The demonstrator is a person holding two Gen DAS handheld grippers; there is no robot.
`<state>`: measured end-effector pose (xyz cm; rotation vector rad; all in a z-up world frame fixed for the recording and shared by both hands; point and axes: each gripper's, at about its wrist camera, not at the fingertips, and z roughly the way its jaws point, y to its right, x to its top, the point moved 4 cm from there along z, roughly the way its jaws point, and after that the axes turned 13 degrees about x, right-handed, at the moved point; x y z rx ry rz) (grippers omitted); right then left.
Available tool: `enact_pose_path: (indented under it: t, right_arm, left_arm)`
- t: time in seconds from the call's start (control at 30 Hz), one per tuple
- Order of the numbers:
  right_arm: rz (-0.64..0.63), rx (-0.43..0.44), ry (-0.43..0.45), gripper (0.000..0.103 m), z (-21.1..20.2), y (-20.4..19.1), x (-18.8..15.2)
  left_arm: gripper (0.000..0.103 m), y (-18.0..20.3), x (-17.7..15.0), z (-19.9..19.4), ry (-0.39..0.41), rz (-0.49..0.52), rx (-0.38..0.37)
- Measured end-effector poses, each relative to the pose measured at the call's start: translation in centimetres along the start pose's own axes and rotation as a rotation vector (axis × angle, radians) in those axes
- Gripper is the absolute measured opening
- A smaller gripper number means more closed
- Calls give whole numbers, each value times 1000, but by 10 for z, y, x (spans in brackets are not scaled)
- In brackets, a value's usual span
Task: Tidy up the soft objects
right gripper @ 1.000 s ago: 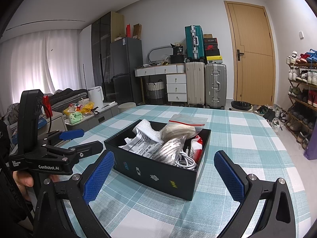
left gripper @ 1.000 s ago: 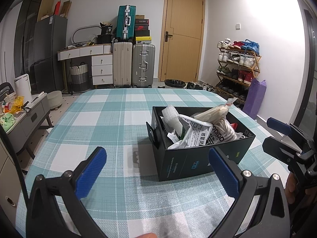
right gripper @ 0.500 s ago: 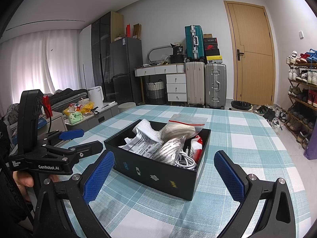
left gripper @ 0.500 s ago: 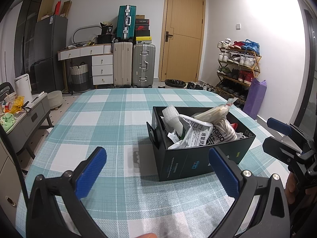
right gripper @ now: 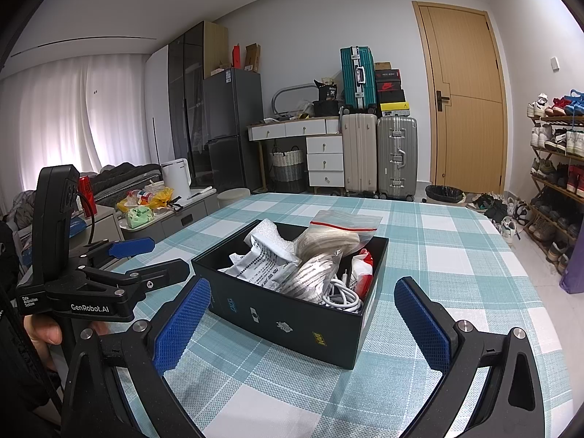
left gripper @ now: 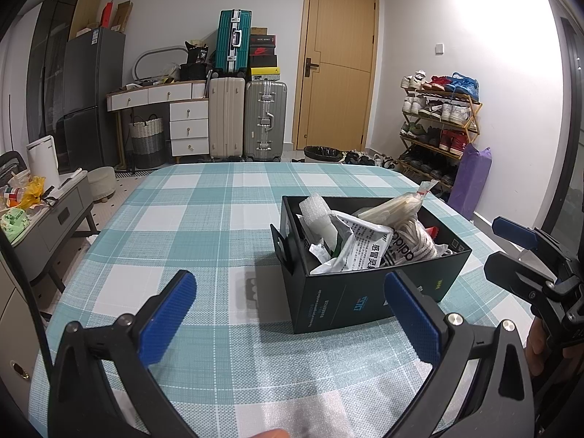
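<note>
Left wrist view, nearest item: our left tongs, released, blue pads spread wide, nothing between them, hovering above the surface with its teal-and-white check cloth.

Right wrist view, nearest item: our right tongs, likewise released and carrying nothing, pads standing either side of the box's near corner without touching it.

Next out: one black box, open-topped, resting on the surface between the two tongs. Contents, heaped above the rim: white foam wrap; printed white pouch; zip bag with a red seal strip, holding something pale; coiled white cable; a red-and-white packet, partly hidden.

Beyond: bare cloth; no soft goods lie loose outside the box.

Far: suitcases, door, shoe rack.

Stage, as we judge it: everything soft sits in the box, which fits either a collection completed or a pile waiting to be sorted out. We cannot tell which, so we name no next move; any grasp would need the pads brought down over one item.
</note>
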<state>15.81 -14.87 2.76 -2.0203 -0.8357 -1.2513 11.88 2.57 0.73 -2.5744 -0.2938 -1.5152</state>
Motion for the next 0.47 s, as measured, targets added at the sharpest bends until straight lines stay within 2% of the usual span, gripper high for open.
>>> enact_pose_path:
  t: [0.47]
  right_arm:
    - [0, 1, 0, 103, 0, 0, 0]
  left_arm:
    - [103, -5, 1, 0, 0, -3, 6]
